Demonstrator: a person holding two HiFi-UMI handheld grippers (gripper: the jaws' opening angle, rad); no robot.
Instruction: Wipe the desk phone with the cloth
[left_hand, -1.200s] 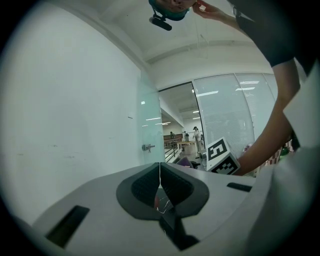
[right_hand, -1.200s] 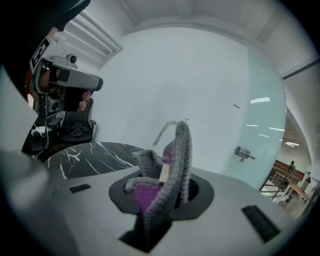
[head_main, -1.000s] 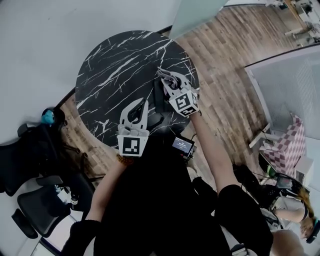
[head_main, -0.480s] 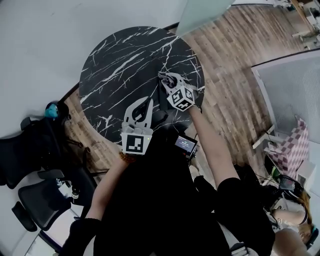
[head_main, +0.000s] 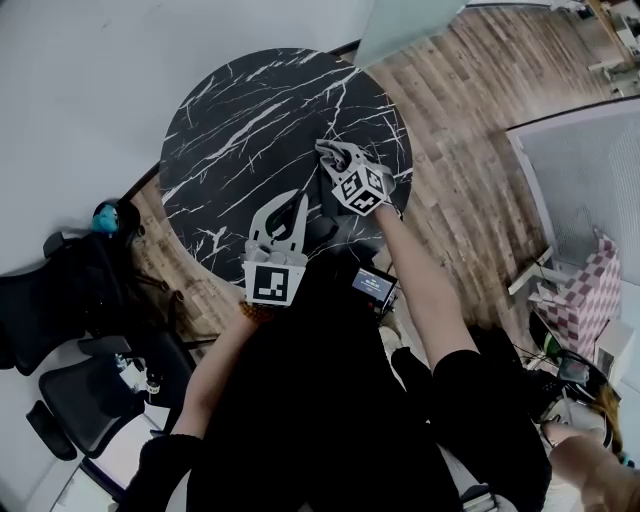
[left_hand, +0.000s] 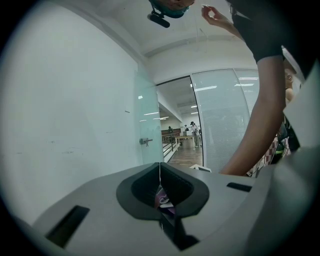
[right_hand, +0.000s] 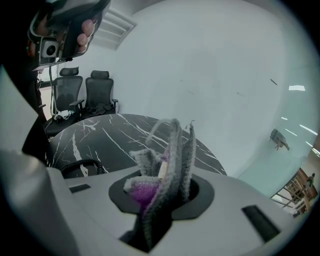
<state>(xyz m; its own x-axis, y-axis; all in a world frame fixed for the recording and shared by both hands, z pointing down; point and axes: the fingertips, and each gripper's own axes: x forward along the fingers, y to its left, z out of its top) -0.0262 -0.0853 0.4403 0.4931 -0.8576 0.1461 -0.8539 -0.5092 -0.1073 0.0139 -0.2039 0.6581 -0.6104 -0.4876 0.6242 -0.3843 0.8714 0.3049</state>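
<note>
Barely any change: right hand-held gripper (head_main: 332, 152) stayed clamped on the cloth (right_hand: 170, 160) above the bench (head_main: 230, 130), left hand-held gripper (head_main: 296, 196) pinched closed.

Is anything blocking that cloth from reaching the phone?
Nothing visible does. The right gripper holds the cloth over the table, beside the dark desk phone. Only the phone's coiled cord lies near.

Black marble, pale grey tools, a grey-and-purple cloth

The round table (head_main: 240, 120) is black with thin white veins, and the floor (head_main: 460, 110) to its right is brown wood plank. Over the table, the left gripper (head_main: 292, 203) and right gripper (head_main: 332, 152) are pale grey with black-and-white marker cubes. The cloth (right_hand: 172, 155) is grey with purple patches. The chairs (head_main: 75, 415) left of the table are black.
</note>
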